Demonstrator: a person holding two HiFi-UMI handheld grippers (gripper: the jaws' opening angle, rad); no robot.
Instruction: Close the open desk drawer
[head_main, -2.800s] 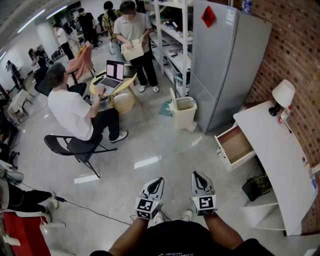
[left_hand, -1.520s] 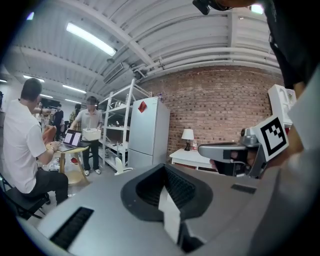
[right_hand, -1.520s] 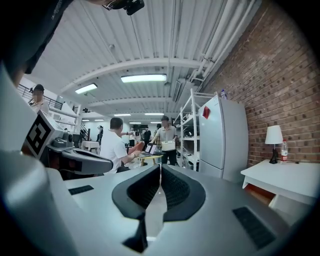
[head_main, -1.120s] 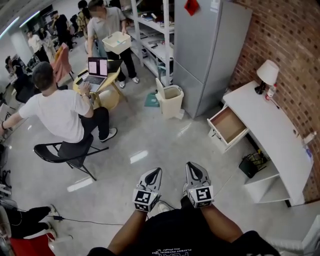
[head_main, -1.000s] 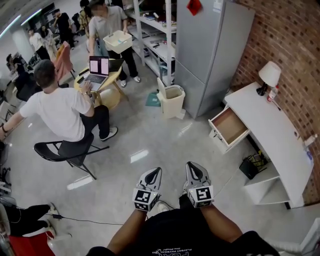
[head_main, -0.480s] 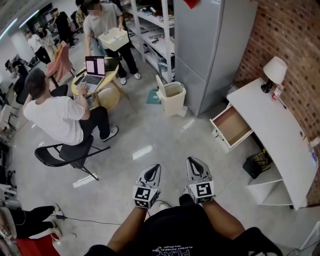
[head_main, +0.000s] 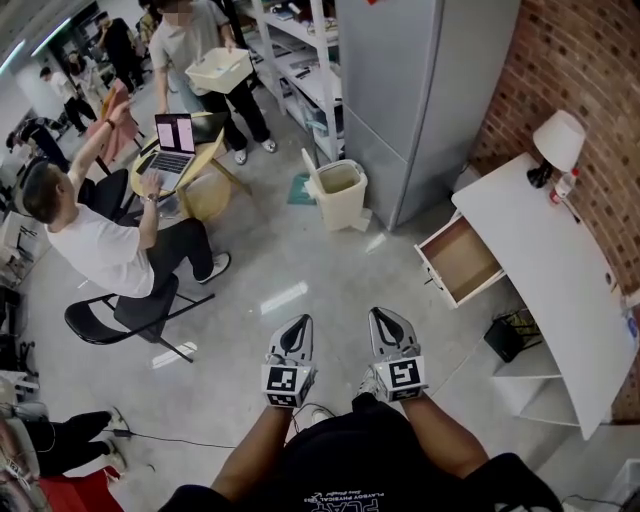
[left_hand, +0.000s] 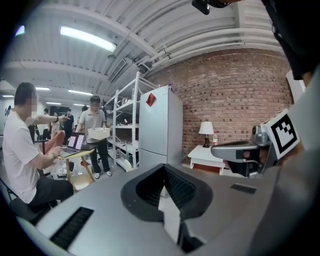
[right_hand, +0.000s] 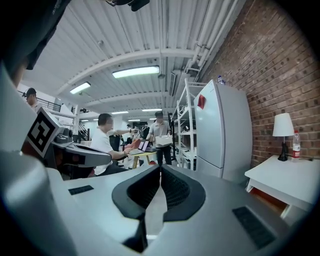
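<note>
The white desk (head_main: 545, 262) stands against the brick wall at the right, its wooden drawer (head_main: 462, 260) pulled out toward the room. Both grippers are held side by side low in the head view, over the floor and well short of the drawer. My left gripper (head_main: 299, 327) has its jaws together with nothing between them. My right gripper (head_main: 385, 320) also looks shut and empty. The left gripper view shows that gripper (left_hand: 164, 168) with the desk (left_hand: 205, 152) far ahead. In the right gripper view the right gripper (right_hand: 160, 168) points past the desk (right_hand: 290, 181) and open drawer (right_hand: 268, 198) at the right.
A grey fridge (head_main: 425, 95) and a beige waste bin (head_main: 340, 192) stand left of the desk. A lamp (head_main: 560, 140) sits on the desktop, a black basket (head_main: 510, 335) under it. A seated person (head_main: 95, 250), a laptop table (head_main: 178, 152) and a standing person (head_main: 195, 40) are at the left.
Both grippers and my view have moved forward across the floor, closer to the desk. The seated person has raised an arm. The drawer stays open.
</note>
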